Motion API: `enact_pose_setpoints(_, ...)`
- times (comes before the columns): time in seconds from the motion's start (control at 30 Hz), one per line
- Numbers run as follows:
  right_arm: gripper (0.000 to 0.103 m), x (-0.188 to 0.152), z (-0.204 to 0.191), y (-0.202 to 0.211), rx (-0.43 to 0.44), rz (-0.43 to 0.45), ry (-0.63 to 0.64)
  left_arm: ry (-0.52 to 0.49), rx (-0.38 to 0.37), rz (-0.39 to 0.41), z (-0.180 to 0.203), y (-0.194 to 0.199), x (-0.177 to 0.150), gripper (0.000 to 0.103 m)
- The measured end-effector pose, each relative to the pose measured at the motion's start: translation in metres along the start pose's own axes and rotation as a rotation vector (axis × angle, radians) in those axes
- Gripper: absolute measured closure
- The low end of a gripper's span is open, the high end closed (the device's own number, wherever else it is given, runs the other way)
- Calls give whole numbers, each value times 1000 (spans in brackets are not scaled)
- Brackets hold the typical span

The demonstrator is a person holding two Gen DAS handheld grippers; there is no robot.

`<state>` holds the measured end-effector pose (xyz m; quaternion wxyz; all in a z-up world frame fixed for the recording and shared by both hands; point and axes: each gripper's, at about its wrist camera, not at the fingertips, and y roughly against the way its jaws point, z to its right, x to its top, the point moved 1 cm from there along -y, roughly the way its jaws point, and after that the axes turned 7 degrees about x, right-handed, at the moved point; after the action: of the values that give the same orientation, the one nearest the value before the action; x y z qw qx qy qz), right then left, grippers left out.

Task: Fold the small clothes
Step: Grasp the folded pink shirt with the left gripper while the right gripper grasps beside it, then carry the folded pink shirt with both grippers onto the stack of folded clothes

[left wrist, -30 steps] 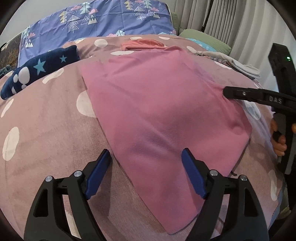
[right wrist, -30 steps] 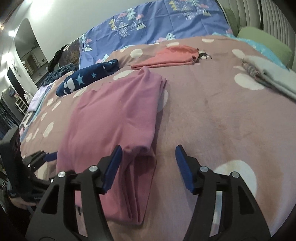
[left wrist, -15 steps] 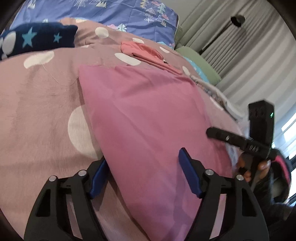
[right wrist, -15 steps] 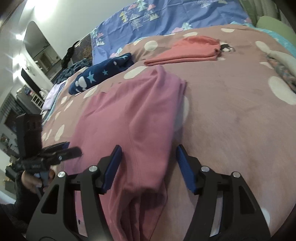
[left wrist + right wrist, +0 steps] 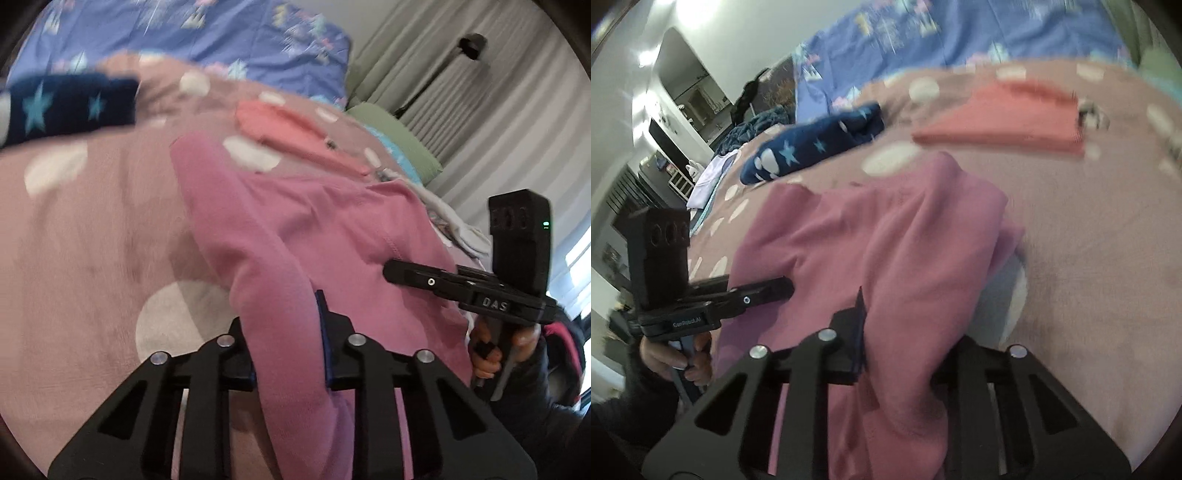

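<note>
Pink-brown blanket with white dots (image 5: 92, 229) fills most of both frames. Blue tree-print sheet (image 5: 229, 40) runs along the top edge of the left view, grey curtains (image 5: 480, 110) upper right there. Pink garment (image 5: 332, 236) lies centre frame in both views, on the blanket, bunched and lifted at the near edge. My left gripper (image 5: 284, 343) sits bottom centre of the left view, jaws closing, a ridge of the pink cloth pinched between the blue pads. My right gripper (image 5: 901, 350) sits bottom centre of the right view, jaws closing too, a thick fold of the same garment clamped between them. Navy star-print piece (image 5: 812, 147) lies upper left of the right view, apart from the pink one. Folded coral garment (image 5: 1004, 122) lies upper right, beyond the pink. Green pillow (image 5: 399, 140) sits at the right under the curtains. Both views are motion-blurred.
</note>
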<state>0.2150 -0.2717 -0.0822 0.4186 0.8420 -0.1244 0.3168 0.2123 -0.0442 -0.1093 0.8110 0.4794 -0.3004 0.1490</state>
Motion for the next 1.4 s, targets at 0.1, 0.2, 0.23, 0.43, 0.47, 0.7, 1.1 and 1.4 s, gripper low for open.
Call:
enact_pose_setpoints(0.1, 84, 2, -24, 49, -11, 110, 49, -48, 1, 66, 25, 28, 12, 80)
enact_pose_setpoints(0.2, 84, 3, -41, 105, -48, 233, 93, -134, -10, 139, 67, 59, 26, 80)
enact_pose_setpoints(0.23, 84, 2, -45, 123, -59, 273, 100, -169, -14, 162, 84, 68, 31, 80)
enact_pose_setpoints(0.43, 84, -6, -47, 231, -214, 452, 159, -379, -36, 267, 196, 92, 59, 80)
enact_pose_setpoints(0.47, 84, -6, -45, 243, -239, 466, 162, -409, -45, 275, 212, 92, 63, 80)
enact_pose_setpoints(0.7, 84, -6, 6, 334, -442, 552, 110, -562, -137, 276, 319, 55, 99, 80)
enact_pose_setpoints(1.1, 84, 60, 160, 349, -615, 535, -87, -623, -130, 175, 410, -96, 173, 80)
enact_pose_setpoints(1.4, 41, 20, 291, 261, -827, 297, -440, -599, 147, 120, 383, -211, 186, 26)
